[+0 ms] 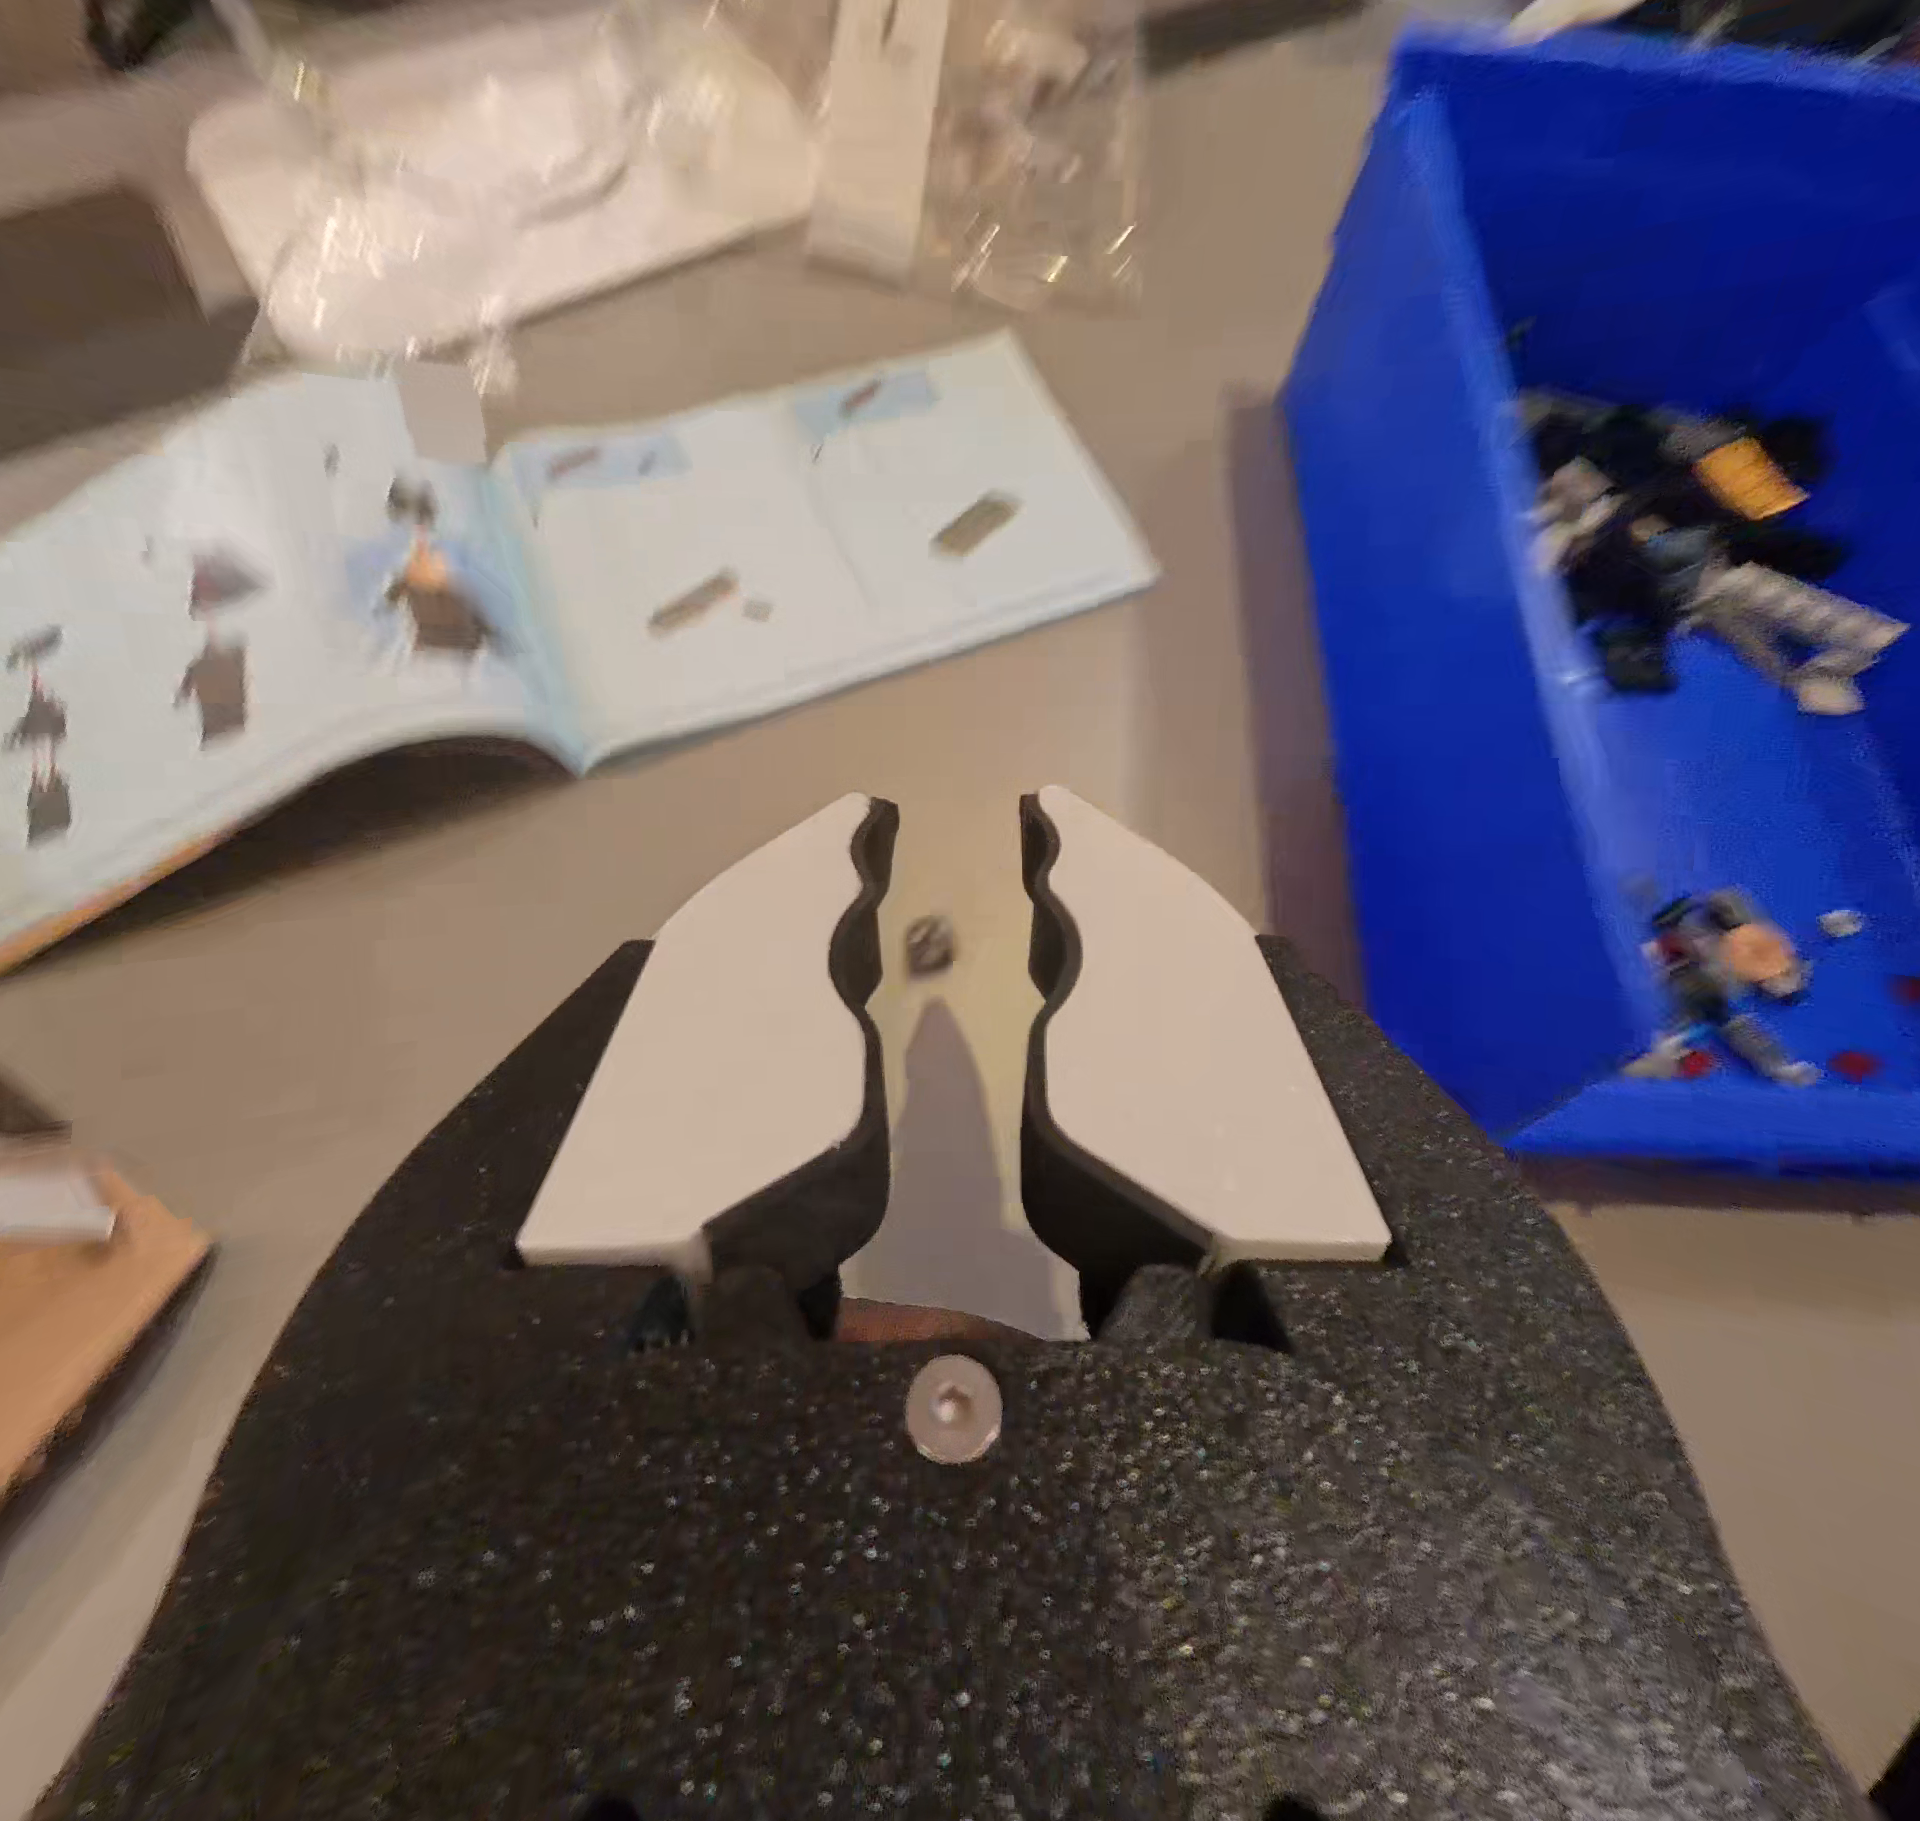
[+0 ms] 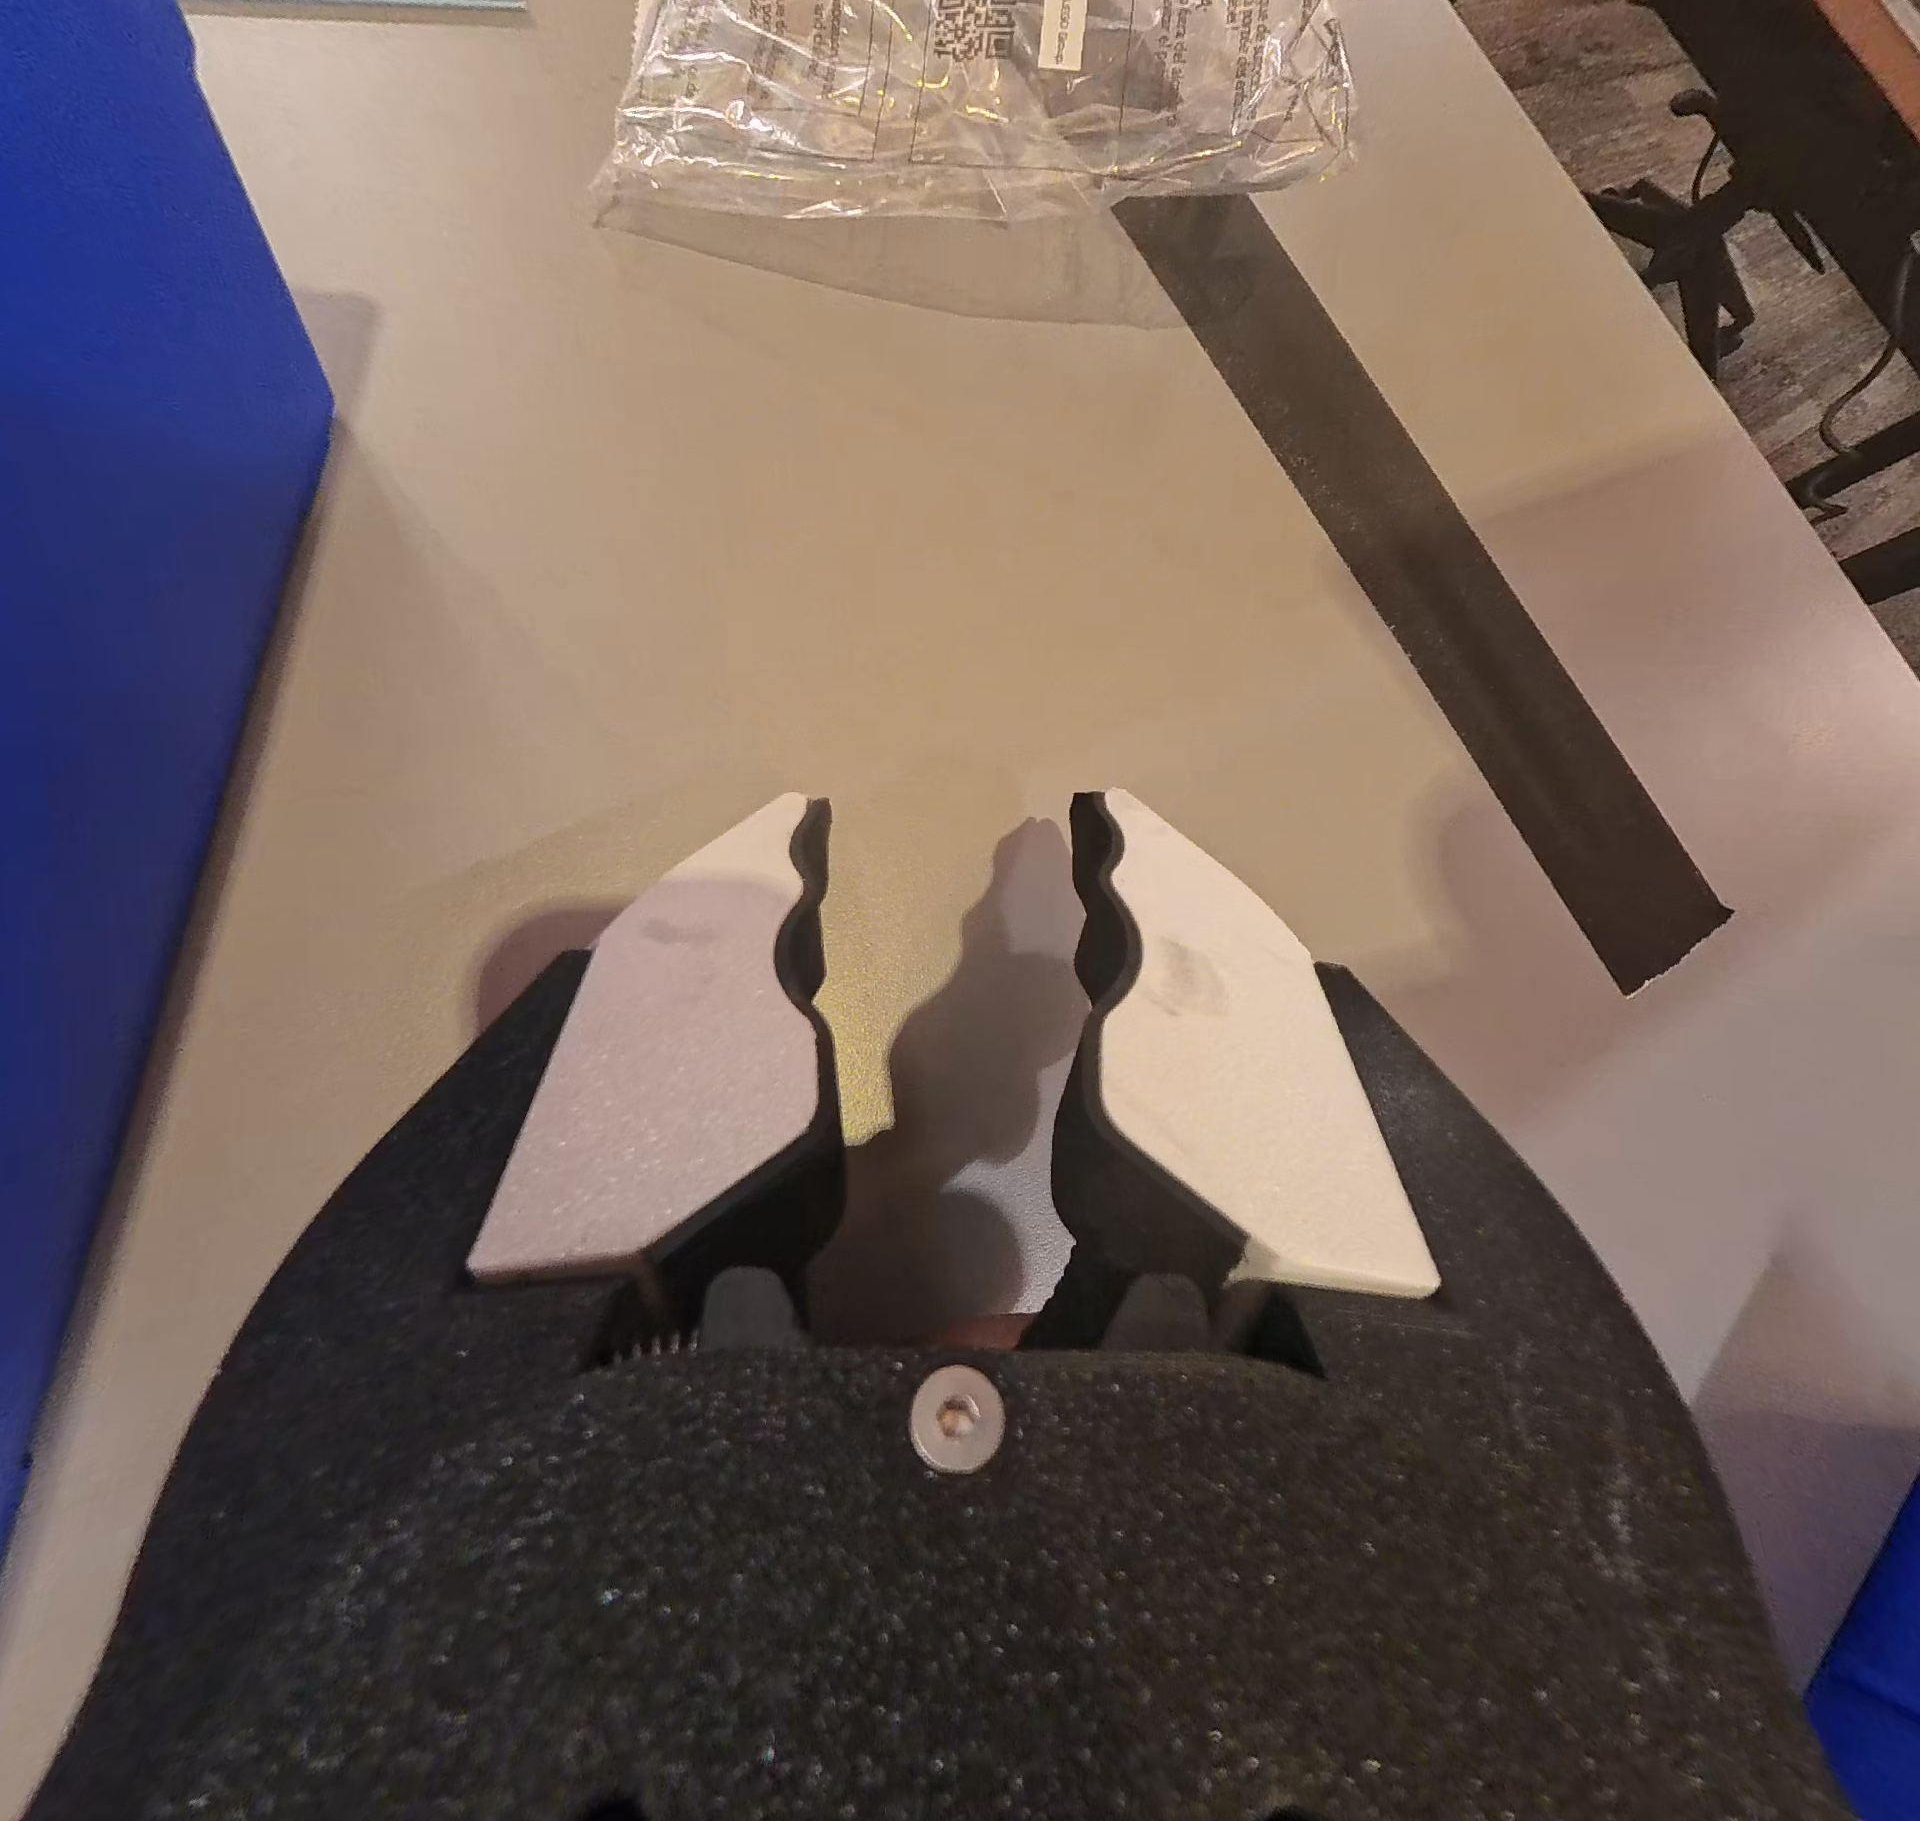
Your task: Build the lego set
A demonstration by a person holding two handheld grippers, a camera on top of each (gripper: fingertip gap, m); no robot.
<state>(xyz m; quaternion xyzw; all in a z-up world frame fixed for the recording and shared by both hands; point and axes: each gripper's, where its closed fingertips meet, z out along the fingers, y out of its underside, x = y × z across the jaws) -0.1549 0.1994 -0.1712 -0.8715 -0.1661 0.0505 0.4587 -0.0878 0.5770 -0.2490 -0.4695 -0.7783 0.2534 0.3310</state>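
The left gripper [image 1: 958, 810] is spread over a small grey piece [image 1: 928, 943], seemingly untouched between its pads; the right gripper [image 2: 951, 807] gapes bare above the worktop [image 2: 831, 576]

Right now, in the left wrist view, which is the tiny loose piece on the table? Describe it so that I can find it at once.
Start at the big blue bin on the right, then move left past its wall to the left gripper. Between its open fingers, touching neither, a small dark grey piece lies alone on the beige table. Unlike the pieces heaped in the bin, it sits on bare tabletop, nearer than the open instruction booklet.
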